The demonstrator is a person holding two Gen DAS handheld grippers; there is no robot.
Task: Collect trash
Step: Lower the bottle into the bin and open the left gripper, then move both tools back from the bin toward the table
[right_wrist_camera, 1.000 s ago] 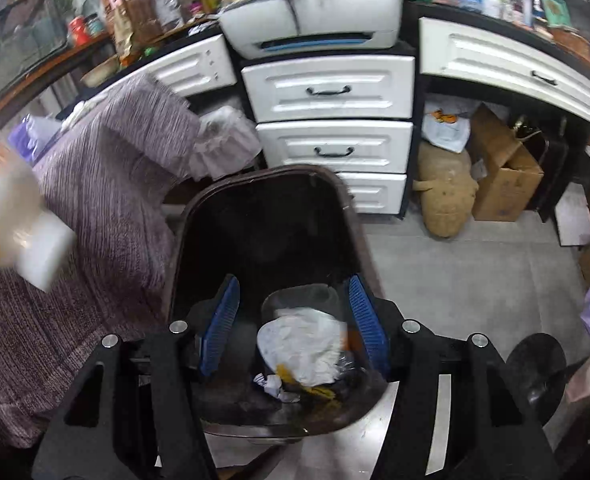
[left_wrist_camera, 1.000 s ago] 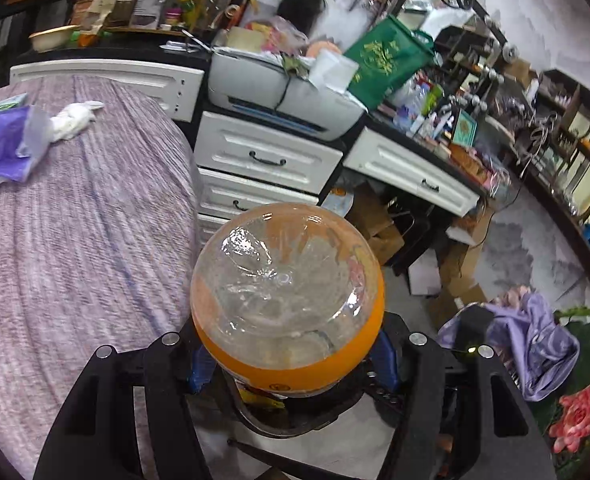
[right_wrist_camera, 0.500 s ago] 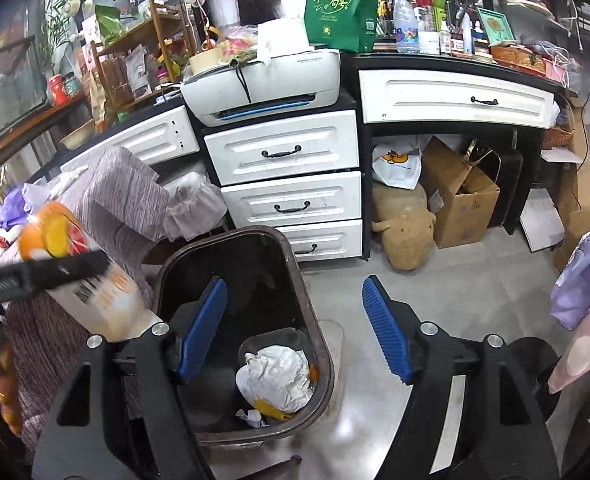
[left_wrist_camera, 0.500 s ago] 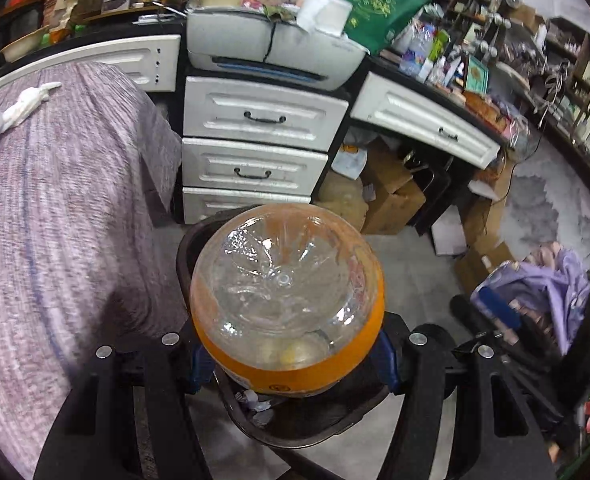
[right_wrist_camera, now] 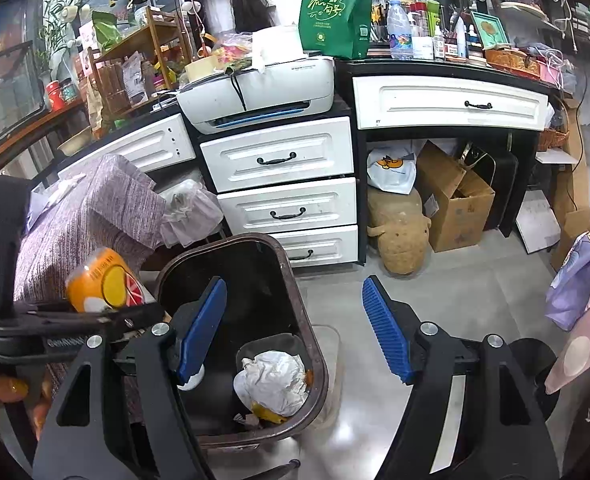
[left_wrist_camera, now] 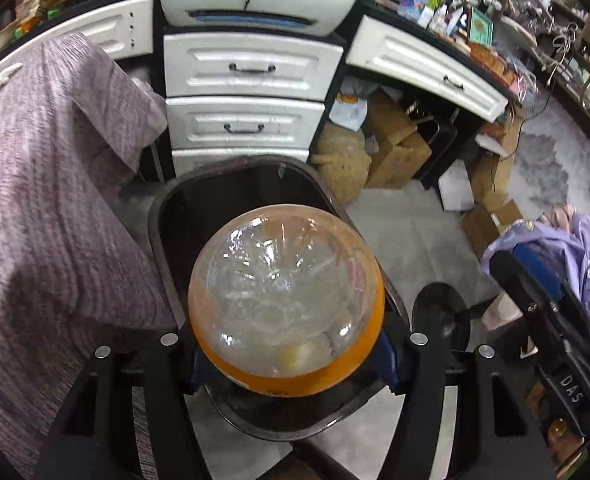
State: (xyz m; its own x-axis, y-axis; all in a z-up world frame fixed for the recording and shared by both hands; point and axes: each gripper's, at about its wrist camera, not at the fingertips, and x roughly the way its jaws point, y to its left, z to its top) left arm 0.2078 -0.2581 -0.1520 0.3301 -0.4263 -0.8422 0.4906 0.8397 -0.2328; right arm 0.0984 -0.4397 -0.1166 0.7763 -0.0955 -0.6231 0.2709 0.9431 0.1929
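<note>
Bottle over the bin
Left hand-held gripper (left_wrist_camera: 291, 356) clamps the orange-labelled bottle (left_wrist_camera: 287, 300) above the trash bin (right_wrist_camera: 315, 344); right hand-held gripper (right_wrist_camera: 295, 328) spread apart, holding nothing.

White drawers (right_wrist_camera: 281, 158), cluttered black countertop (right_wrist_camera: 447, 65), grey floor (right_wrist_camera: 467, 300)

The bin (right_wrist_camera: 251, 320) is standing on the floor (right_wrist_camera: 455, 304) in front of the drawers (right_wrist_camera: 283, 184), with the cloth-covered table (right_wrist_camera: 91, 216) at its left. Crumpled paper (right_wrist_camera: 275, 376) is lying in the bin's near right corner. The bottle (left_wrist_camera: 287, 300) is sitting between the left gripper's (left_wrist_camera: 291, 354) fingers, above the bin's near rim. The right gripper (right_wrist_camera: 295, 328) is hanging over the bin's right edge. A printer (right_wrist_camera: 259, 88) is sitting on top of the drawers; boxes (right_wrist_camera: 451, 196) are lying under the desk (right_wrist_camera: 451, 100) to the right.
</note>
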